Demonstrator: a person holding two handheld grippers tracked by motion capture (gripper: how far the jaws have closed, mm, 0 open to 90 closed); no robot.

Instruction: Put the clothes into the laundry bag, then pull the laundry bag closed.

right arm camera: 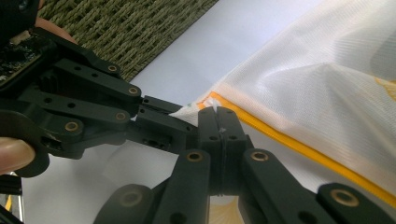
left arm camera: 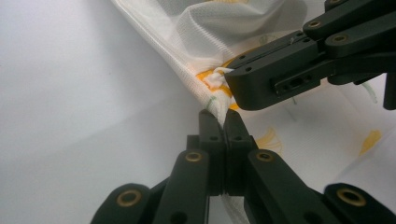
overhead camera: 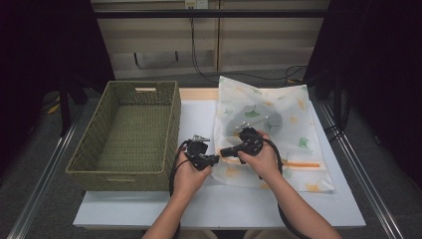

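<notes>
Lying flat on the white surface (overhead camera: 199,204), just right of the woven basket (overhead camera: 127,132): a white mesh bag (overhead camera: 278,129) with an orange zipper (overhead camera: 301,164) and something grey inside. Left gripper (left arm camera: 223,122) clamped tight on the bag's corner edge, likely to anchor it. Right gripper (right arm camera: 219,119) pinched shut on the zipper end just beside, probably to work the zip.
</notes>
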